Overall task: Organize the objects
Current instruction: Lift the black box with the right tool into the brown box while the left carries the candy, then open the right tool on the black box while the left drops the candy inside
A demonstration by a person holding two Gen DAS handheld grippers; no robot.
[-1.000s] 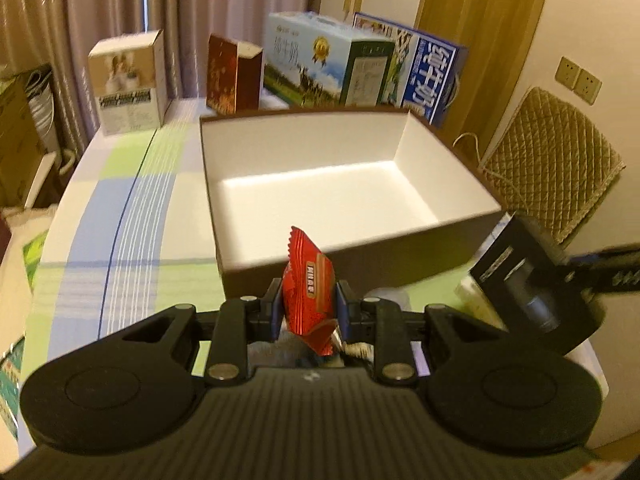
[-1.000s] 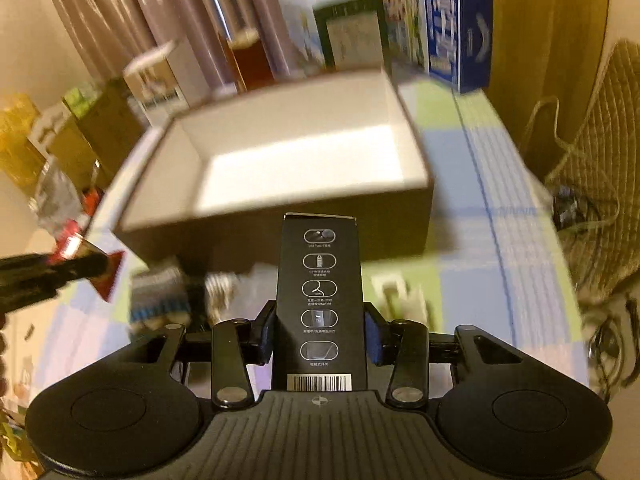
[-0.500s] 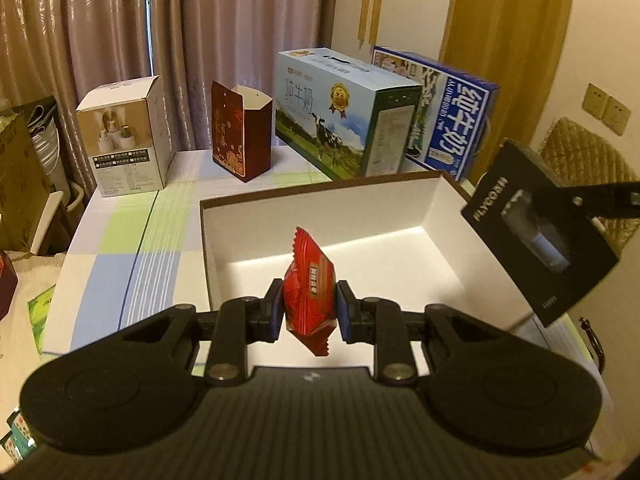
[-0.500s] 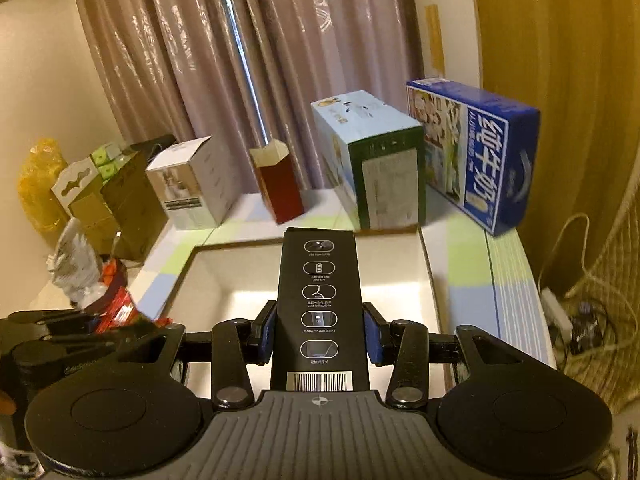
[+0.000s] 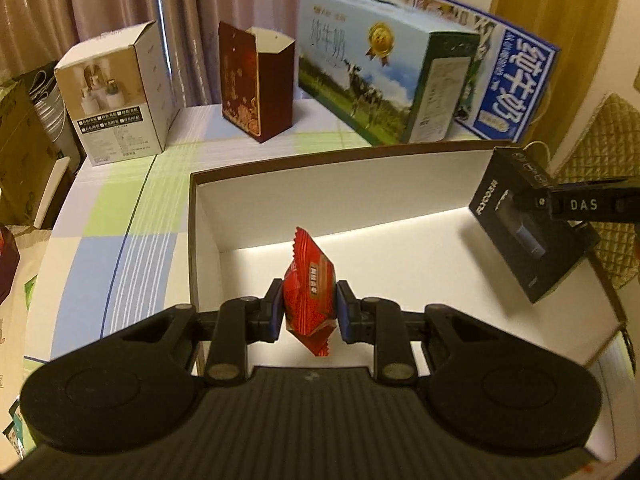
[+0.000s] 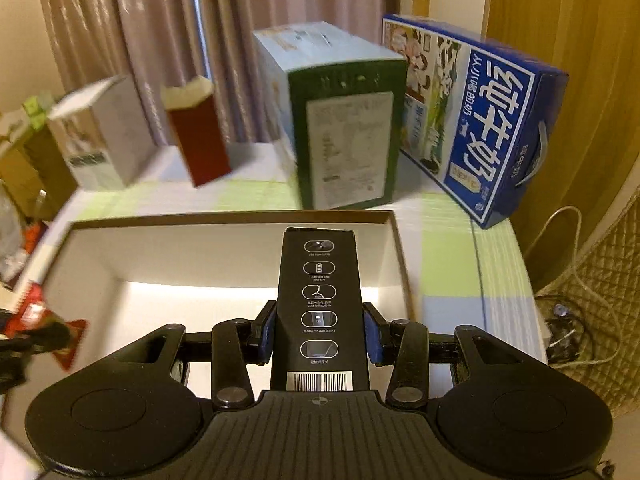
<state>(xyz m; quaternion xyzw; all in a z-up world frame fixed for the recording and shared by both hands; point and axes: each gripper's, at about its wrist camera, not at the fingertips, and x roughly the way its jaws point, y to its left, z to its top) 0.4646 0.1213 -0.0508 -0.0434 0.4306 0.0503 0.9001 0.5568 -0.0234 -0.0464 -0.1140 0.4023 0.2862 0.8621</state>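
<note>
a: what does the left gripper [image 5: 309, 312] hold?

b: its two jaws pinch a small red foil snack packet [image 5: 308, 304] with crimped ends. the packet stands almost upright between the blue pads, and it hangs above the inside of the big open cardboard box [image 5: 360, 196], which is brown outside and white inside. the packet does not touch the box floor.

a: and the right gripper [image 6: 319, 334]?

b: its jaws are clamped on a long black carton [image 6: 319, 304] with white icons and a barcode. in the right wrist view the carton points forward over the white box floor. in the left wrist view the same carton [image 5: 528, 236] is tilted, over the right side of the box.

a: where does the box stand?

b: on a table with a checked cloth [image 5: 132, 216] in green, blue and white. behind the box there are a white product box [image 5: 116, 96], an open dark red paper box [image 5: 256, 80], a light blue milk carton case with a cow picture [image 5: 380, 64] and a dark blue milk case [image 5: 508, 80]. these two cases stand just beside each other.

a: is something already inside the big box?

b: i see only the white floor where the grippers do not hide it.
</note>
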